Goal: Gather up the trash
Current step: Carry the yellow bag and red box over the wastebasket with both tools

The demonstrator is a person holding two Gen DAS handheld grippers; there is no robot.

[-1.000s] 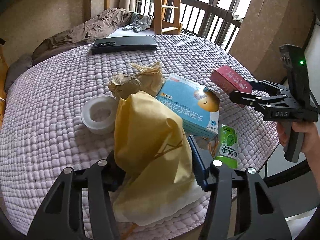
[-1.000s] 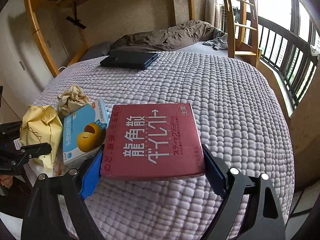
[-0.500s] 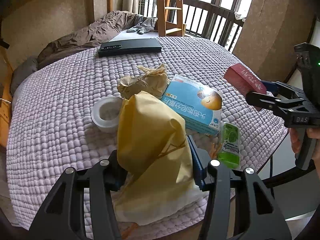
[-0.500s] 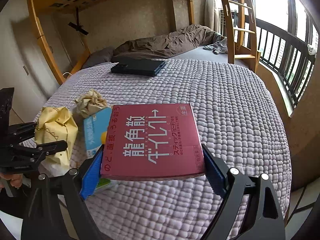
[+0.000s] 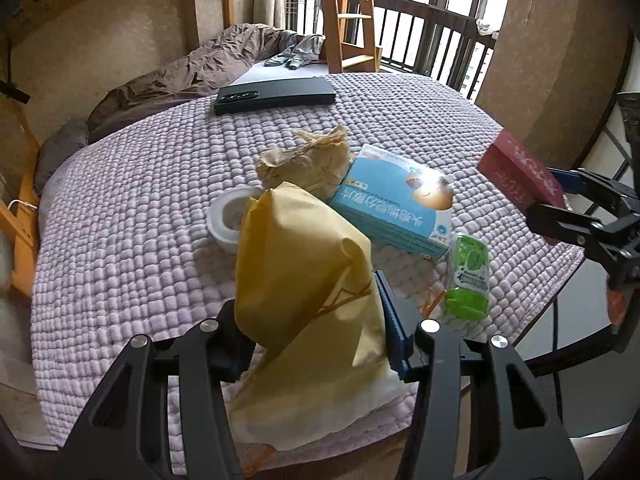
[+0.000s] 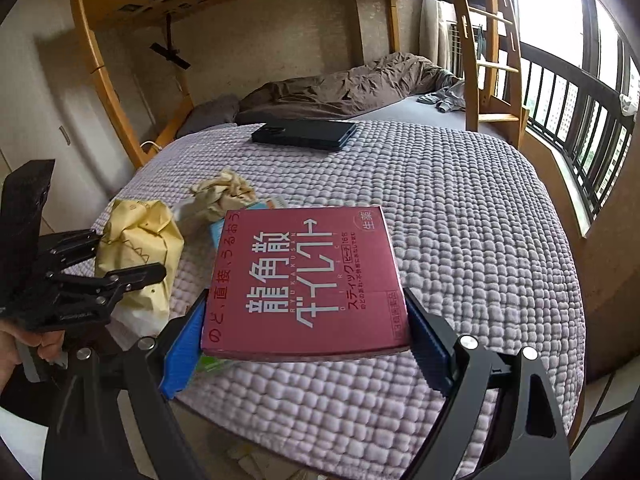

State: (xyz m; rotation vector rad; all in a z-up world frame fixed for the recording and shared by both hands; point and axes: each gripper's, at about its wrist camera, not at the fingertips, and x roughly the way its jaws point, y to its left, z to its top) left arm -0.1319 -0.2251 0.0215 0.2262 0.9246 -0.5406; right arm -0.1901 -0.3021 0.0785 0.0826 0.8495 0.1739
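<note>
My left gripper [image 5: 316,332] is shut on a yellow paper bag [image 5: 304,280], held up over the near edge of the purple quilted bed [image 5: 140,208]. Lifted above the bed's right side is a flat red box [image 6: 304,280] with white Japanese lettering, and my right gripper [image 6: 304,320] is shut on it. That red box [image 5: 520,176] and the right gripper [image 5: 560,200] also show at the right of the left wrist view. The yellow bag [image 6: 140,248] and the left gripper [image 6: 132,256] show at the left of the right wrist view.
On the quilt lie a crumpled brown paper [image 5: 308,160], a blue carton [image 5: 396,208], a white tape roll [image 5: 228,216], a green packet [image 5: 470,276] and a black flat case [image 5: 276,98]. A brown duvet [image 6: 344,88], a wooden ladder [image 5: 348,12] and a railing [image 6: 580,128] stand behind.
Both grippers have drawn back and risen a little from the bed with their loads still held. The right gripper and its red box have slid rightward in the left wrist view.
</note>
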